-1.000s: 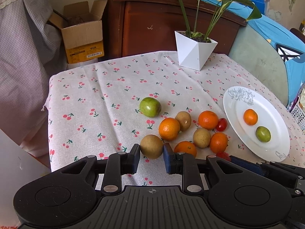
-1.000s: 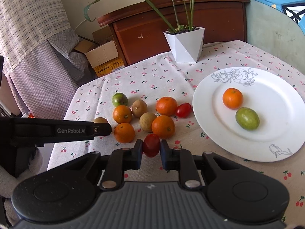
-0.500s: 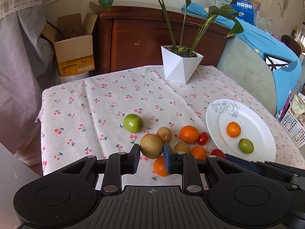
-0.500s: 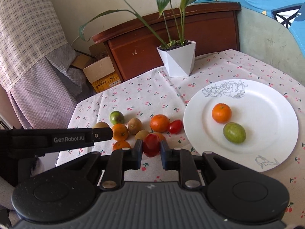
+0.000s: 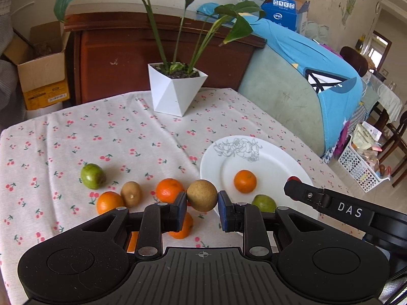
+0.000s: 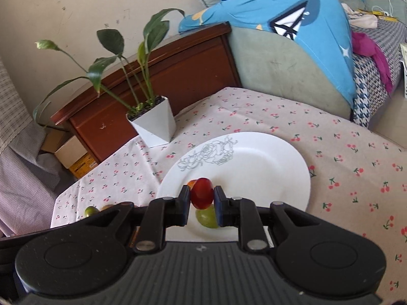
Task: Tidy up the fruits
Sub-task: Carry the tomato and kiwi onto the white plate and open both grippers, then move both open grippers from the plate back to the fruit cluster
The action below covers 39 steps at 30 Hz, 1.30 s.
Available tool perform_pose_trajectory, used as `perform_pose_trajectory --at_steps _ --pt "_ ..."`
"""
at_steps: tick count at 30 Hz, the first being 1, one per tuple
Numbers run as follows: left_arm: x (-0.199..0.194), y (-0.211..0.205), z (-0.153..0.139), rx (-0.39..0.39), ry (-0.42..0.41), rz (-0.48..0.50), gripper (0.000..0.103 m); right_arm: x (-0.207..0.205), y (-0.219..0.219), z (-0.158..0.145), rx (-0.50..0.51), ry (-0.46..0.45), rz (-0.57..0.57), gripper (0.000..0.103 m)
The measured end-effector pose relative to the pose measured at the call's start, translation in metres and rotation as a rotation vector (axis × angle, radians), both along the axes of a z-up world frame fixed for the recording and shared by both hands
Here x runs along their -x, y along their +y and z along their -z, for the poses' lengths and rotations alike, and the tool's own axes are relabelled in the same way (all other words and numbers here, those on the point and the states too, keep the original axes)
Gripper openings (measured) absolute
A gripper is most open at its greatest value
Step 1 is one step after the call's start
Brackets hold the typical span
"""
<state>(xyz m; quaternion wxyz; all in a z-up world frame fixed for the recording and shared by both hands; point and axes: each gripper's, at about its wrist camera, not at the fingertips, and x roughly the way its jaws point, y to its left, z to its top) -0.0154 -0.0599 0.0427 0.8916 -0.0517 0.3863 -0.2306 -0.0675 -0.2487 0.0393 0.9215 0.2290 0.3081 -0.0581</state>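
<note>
Both grippers have travelled rightward toward the plate since half a second ago: the left gripper point(image 5: 202, 203), which then hung over the fruit pile, now carries its brown round fruit point(image 5: 202, 195) at the near-left rim of the white plate point(image 5: 279, 157), and the right gripper point(image 6: 202, 200), then short of the plate, now holds its red cherry tomato point(image 6: 202, 193) over the plate's near part point(image 6: 267, 162). Around the left gripper lie the loose fruits on the cherry-print tablecloth point(image 5: 127, 132): a green fruit point(image 5: 92, 176) farthest left, an orange point(image 5: 110, 202), a kiwi point(image 5: 131, 194), a second orange point(image 5: 169, 190) just beside the left finger, and a third orange point(image 5: 182, 227) partly hidden under that finger. On the plate sit a small orange point(image 5: 245, 181) and a green fruit point(image 5: 264, 202); the right gripper's dark arm crosses the plate's near-right rim in the left view. A white faceted plant pot point(image 5: 176, 90) stands at the far side of the table, well apart from the fruit. The brown fruit is nearly round, with no clear long axis. The tomato's long axis stands upright between the pads. Each fruit sits at the fingertips, pinched from both sides, so both claws are clamped on their loads. In the right view the plate's green fruit point(image 6: 207, 217) shows directly below the tomato, and the small orange is mostly hidden behind it.
</note>
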Motion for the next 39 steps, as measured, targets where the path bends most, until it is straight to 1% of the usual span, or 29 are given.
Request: perform_pose_trajectory --at_steps 3,7,14,16,18,21,23,25,28,32,34,39 --pt "-0.001 -0.012 0.004 0.002 0.009 0.023 0.024 0.001 -0.009 0.006 -0.032 0.022 0.027 0.019" --pt "-0.002 -0.025 0.009 0.003 0.016 0.051 0.024 0.004 -0.016 0.008 -0.043 0.030 0.050 0.019" --pt "-0.005 -0.044 0.017 -0.005 0.032 0.075 0.024 0.003 -0.026 0.015 -0.087 0.053 0.085 0.019" --pt "-0.006 -0.047 0.019 -0.014 0.035 0.076 0.024 0.003 -0.028 0.018 -0.099 0.063 0.099 0.020" --pt "-0.005 -0.051 0.020 -0.029 0.030 0.079 0.024 0.003 -0.030 0.019 -0.107 0.070 0.116 0.024" --pt "-0.006 -0.052 0.019 -0.020 0.034 0.078 0.029 0.005 -0.033 0.019 -0.124 0.064 0.133 0.025" --pt "-0.006 -0.051 0.016 -0.007 0.028 0.071 0.050 0.005 -0.033 0.017 -0.116 0.058 0.135 0.026" --pt "-0.005 -0.049 0.012 -0.010 0.006 0.060 0.057 0.006 -0.032 0.016 -0.113 0.051 0.140 0.031" --pt "-0.006 -0.047 0.006 -0.026 -0.009 0.052 0.057 0.005 -0.031 0.015 -0.113 0.047 0.141 0.037" --pt "-0.009 -0.038 0.003 -0.034 0.007 0.017 0.058 0.004 -0.027 0.014 -0.111 0.044 0.119 0.037" --pt "-0.011 -0.034 0.002 -0.040 0.013 0.001 0.058 0.004 -0.024 0.013 -0.107 0.040 0.104 0.040" --pt "-0.016 -0.018 -0.002 -0.049 0.033 -0.043 0.058 0.002 -0.013 0.009 -0.080 0.028 0.051 0.041"
